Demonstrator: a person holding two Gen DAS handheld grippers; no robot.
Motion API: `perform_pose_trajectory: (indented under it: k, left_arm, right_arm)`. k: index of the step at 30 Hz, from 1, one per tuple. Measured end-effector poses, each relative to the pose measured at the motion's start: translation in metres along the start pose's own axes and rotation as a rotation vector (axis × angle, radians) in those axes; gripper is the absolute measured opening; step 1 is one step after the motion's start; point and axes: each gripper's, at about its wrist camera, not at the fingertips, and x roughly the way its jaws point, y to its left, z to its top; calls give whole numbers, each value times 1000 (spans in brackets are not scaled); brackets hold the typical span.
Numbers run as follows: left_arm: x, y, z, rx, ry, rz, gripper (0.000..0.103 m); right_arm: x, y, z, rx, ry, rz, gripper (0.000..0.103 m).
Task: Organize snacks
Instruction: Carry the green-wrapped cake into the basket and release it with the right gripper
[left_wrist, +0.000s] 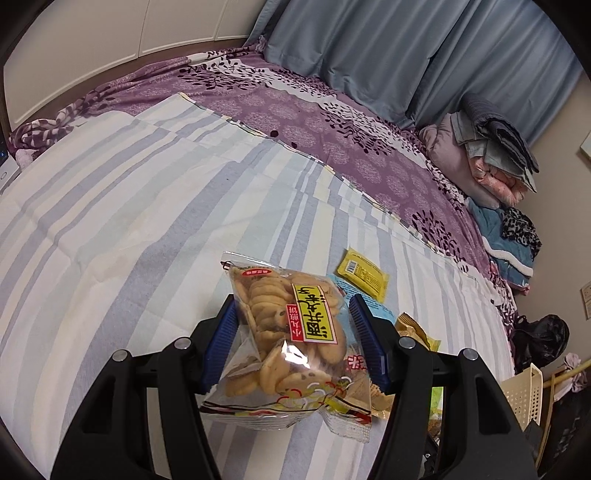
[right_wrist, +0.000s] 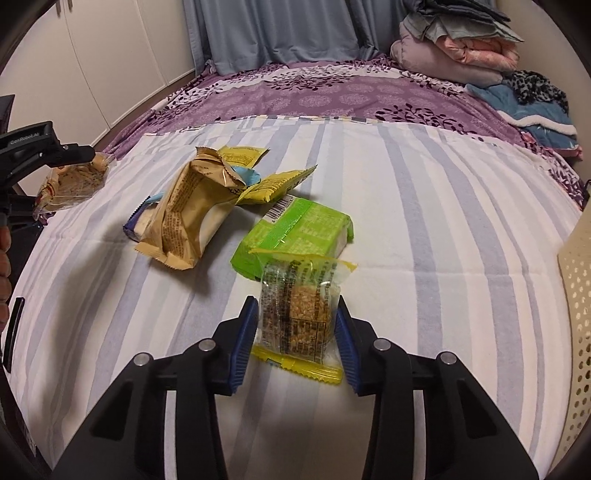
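Note:
A clear bag of small round cookies (left_wrist: 288, 343) with a yellow and red label hangs above the striped sheet (left_wrist: 147, 221), and my left gripper (left_wrist: 291, 306) is shut on its sides. The right wrist view shows that same bag (right_wrist: 70, 181) at the far left, in the left gripper (right_wrist: 74, 155). My right gripper (right_wrist: 295, 306) is shut on a clear, yellow-edged sesame bar packet (right_wrist: 297, 317) that lies on the sheet (right_wrist: 443, 221). Both blue pads press its sides.
Just beyond the sesame bar lie a green pack (right_wrist: 295, 232), a tan wrapper (right_wrist: 184, 218), yellow packets (right_wrist: 273, 184) and a blue-ended packet (right_wrist: 138, 221). A cream perforated basket (right_wrist: 576, 295) stands at the right edge. Folded clothes (right_wrist: 458, 48) are piled at the back on the purple cover.

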Motion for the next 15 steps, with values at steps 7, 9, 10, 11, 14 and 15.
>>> perform_pose_trajectory:
  k: [7,9,10,11,14,15]
  left_arm:
    - [-14,-11,-9,22,-12,-18,62]
    - [-19,-14,-11,30,-17,-22,62]
    - [-20,-16,-12,32,-19,-24,62]
    - [-22,-17,-13,33,-20,-28,62]
    - [-29,-22,-16,47,-26,-37,62]
    - [-31,-24,-17,51,-28,-40,62]
  right_arm:
    - [-28,-4,-4,6,-33,30,37]
    - [-34,-5,-5,1,-44,33,36]
    - [-35,-5,-5,-1,-46,32,36]
    - [-36,-7,-5,1,-46,32,36]
    - [-43,-10,-6,18,-56,39,36]
    - [-46,-12,-6,21,-63,42,36]
